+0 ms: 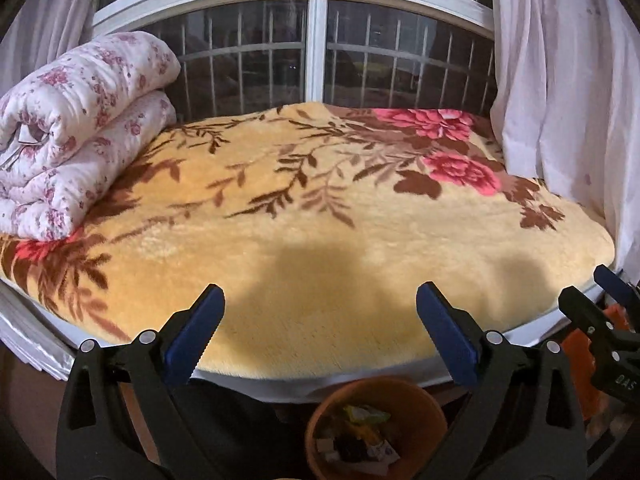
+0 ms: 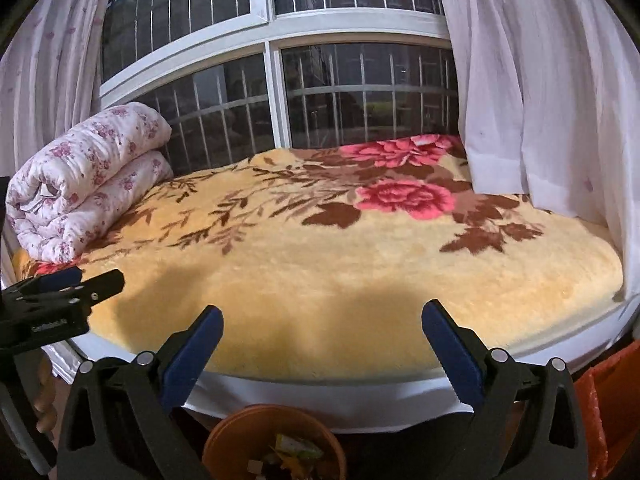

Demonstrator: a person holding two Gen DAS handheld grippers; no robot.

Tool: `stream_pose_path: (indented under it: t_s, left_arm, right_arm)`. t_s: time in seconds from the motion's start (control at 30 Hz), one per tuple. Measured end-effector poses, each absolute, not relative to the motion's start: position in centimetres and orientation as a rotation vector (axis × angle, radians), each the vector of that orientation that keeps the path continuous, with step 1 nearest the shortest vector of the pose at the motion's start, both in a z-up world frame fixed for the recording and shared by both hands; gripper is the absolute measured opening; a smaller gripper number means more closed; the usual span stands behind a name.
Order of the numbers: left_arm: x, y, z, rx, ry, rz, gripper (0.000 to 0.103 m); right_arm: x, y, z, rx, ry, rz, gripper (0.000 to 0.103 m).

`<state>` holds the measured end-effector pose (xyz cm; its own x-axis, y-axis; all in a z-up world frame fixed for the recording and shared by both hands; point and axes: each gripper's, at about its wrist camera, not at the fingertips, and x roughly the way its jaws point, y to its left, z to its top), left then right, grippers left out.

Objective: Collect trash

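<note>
**Both grippers empty above the bin**

I hold 2 grippers side by side over the near edge of the bed. My left gripper [image 1: 320, 334] has its jaws spread wide with nothing between them, and my right gripper [image 2: 322, 350] is the same: released, with only blanket showing in the gap. In the left view the right one shows at the far right edge; in the right view the left one shows at the far left edge, so they are near each other but apart.

The orange bin [image 1: 434, 402] stands on the floor just in front of the bed, below and between my fingers, mouth facing up. It sits there, I judge, so that anything taken from the bed can be dropped straight down. The trash [image 1: 366, 420] lies inside it: crumpled wrappers, 1 yellow-green piece on top. The pieces are heaped with no common direction, and I cannot tell a long axis for any of them.

The yellow flowered blanket [image 1: 320, 208] shows no litter that I can see. A rolled quilt [image 1: 76, 132] rests at its far left by the window [image 1: 318, 48]. The collecting looks done or nearly so.
</note>
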<state>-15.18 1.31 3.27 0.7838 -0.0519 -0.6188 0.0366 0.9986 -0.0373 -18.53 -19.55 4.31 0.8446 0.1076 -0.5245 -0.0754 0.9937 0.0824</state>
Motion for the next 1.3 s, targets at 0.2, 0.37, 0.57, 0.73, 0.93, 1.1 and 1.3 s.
stream_pose_path:
  t_s: [0.2, 0.37, 0.57, 0.73, 0.93, 1.1, 1.3]
  left_arm:
    - [-14.8, 1.5, 2.6, -0.048, 0.693, -0.06, 0.094]
    - [-14.9, 1.5, 2.2, -0.046, 0.683, -0.058, 0.094]
    - [-15.3, 0.7, 1.7, -0.006, 0.664, -0.034, 0.094]
    - [-15.7, 0.1, 1.4, 0.006, 0.652, -0.045, 0.094]
    - [-15.5, 0.5, 0.9, -0.032, 0.677, -0.035, 0.094]
    - [-15.3, 1.0, 0.3, -0.064, 0.698, -0.049, 0.094]
    - [-15.3, 1.0, 0.0, -0.066, 0.706, -0.05, 0.094]
  right_arm:
    - [-18.2, -18.8, 4.3, 0.052, 0.563, 0.122, 0.098]
    - [-17.9, -18.7, 4.1, 0.056, 0.571, 0.126, 0.098]
    - [-17.9, -18.5, 3.5, 0.059, 0.582, 0.129, 0.098]
    - [-17.9, -18.5, 3.1, 0.067, 0.591, 0.127, 0.098]
    - [-18.0, -18.9, 3.0, 0.069, 0.582, 0.103, 0.098]
    - [-18.0, -19.0, 3.0, 0.067, 0.58, 0.095, 0.098]
    - [-17.9, -19.2, 2.8, 0.065, 0.585, 0.097, 0.098]
